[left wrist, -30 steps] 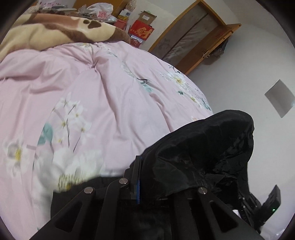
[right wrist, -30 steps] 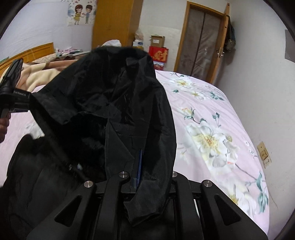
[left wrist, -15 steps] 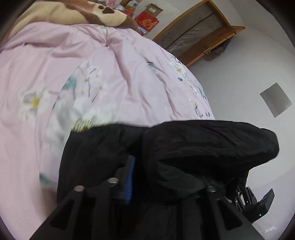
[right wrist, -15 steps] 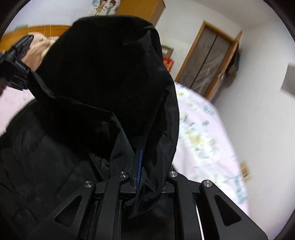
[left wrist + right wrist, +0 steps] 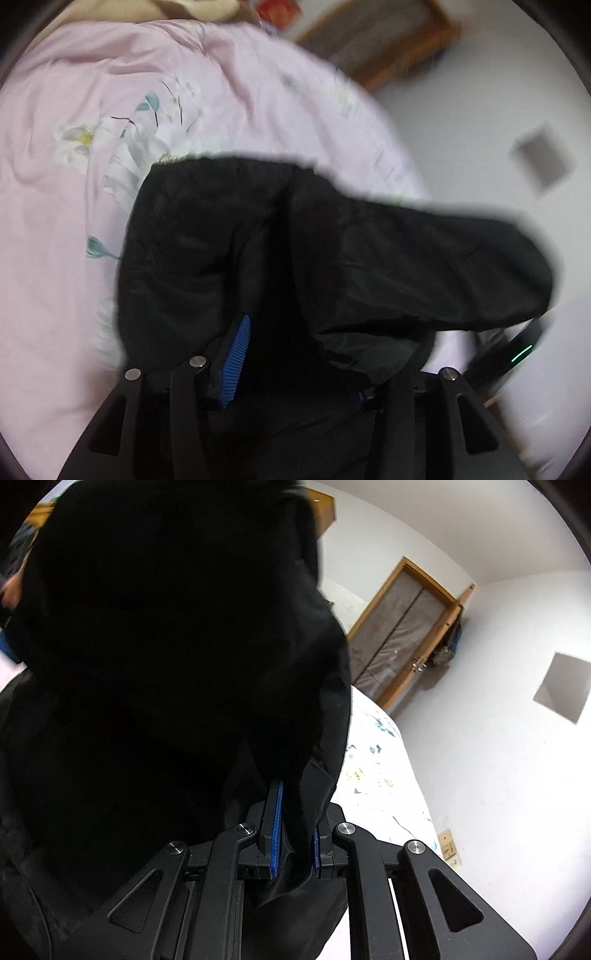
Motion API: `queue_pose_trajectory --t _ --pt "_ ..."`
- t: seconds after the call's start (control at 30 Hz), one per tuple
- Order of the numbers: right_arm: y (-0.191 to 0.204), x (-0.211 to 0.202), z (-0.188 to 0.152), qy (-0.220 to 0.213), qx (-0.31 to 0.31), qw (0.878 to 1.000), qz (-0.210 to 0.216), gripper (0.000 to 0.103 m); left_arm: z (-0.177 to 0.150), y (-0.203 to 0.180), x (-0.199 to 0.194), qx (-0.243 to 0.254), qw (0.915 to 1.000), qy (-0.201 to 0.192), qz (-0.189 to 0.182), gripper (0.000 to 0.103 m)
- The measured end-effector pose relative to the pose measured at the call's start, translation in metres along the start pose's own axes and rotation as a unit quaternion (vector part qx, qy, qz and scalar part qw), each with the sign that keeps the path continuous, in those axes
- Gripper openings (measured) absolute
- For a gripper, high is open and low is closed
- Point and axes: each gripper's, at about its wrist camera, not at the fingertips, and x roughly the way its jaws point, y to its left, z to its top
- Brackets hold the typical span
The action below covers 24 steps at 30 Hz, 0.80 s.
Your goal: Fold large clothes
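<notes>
A large black garment lies over a bed with a pink floral cover. My left gripper has its jaws spread wide, with the black cloth draped between and over them; only the left blue pad shows clearly. My right gripper is shut on a fold of the same garment, which hangs over it and fills most of the right wrist view. The right gripper shows at the left wrist view's lower right.
The pink bed cover runs to a white wall. A wooden door stands at the far end. A beige blanket lies at the bed's far side. A wall socket sits low on the right wall.
The left gripper's jaws have spread apart while the garment still lies over them. Both grippers have swung forward over the bed, bringing the held fold across the rest of the garment.
</notes>
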Motion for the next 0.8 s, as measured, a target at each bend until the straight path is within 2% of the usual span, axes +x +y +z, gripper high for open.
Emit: queue_pose_trajectory --t 0.03,0.07,0.13,0.17,0.2,0.27,0.4,0.47,0.6,0.67,0.73,0.77,0.8 --pt "-0.006 0.003 0.002 0.003 0.016 1.0 0.0 0.012 0.001 -0.006 0.002 0.032 0.9993 0.003 0.02 0.053" --pt "-0.01 0.004 0.003 0.003 0.025 1.0 0.0 0.012 0.001 -0.011 0.001 0.054 0.9984 0.008 0.012 0.053" --pt "-0.012 0.004 0.004 -0.001 0.023 1.0 -0.012 0.012 0.001 -0.016 -0.004 0.066 0.9937 0.032 -0.084 0.067" --pt "-0.012 0.005 0.004 -0.002 0.017 1.0 -0.016 0.012 0.0 -0.017 -0.009 0.07 0.9886 0.038 -0.128 0.082" --pt "-0.01 0.005 0.003 -0.001 0.014 1.0 -0.016 0.012 -0.003 -0.017 -0.018 0.08 0.9876 0.022 -0.134 0.086" --pt "-0.002 0.003 0.003 0.001 0.012 1.0 -0.02 0.012 -0.005 -0.012 -0.028 0.084 0.988 0.007 -0.13 0.086" --pt "-0.002 -0.002 0.0 0.001 0.008 1.0 -0.018 0.012 -0.014 0.009 -0.041 0.034 0.984 0.002 -0.175 0.086" --pt "-0.002 -0.013 -0.004 0.001 0.005 1.0 0.0 0.012 -0.016 0.008 -0.04 0.034 0.9842 0.004 -0.174 0.086" --pt "-0.011 -0.019 0.008 0.016 0.014 1.0 0.019 0.012 -0.008 -0.011 -0.032 0.036 0.9849 0.001 -0.169 0.086" --pt "-0.03 -0.031 0.023 -0.001 0.055 0.998 0.026 0.012 0.001 -0.026 -0.03 0.042 0.9856 -0.008 -0.164 0.086" --pt "-0.043 -0.042 0.044 -0.027 0.096 0.994 0.033 0.014 0.01 -0.046 -0.03 0.059 0.988 -0.024 -0.141 0.086" --pt "-0.043 -0.049 0.05 -0.034 0.112 0.992 0.045 0.015 0.017 -0.055 -0.026 0.07 0.9891 -0.025 -0.127 0.086" --pt "-0.047 -0.043 0.068 -0.036 0.135 0.987 0.075 0.021 0.024 -0.069 -0.023 0.081 0.9894 -0.026 -0.118 0.086"
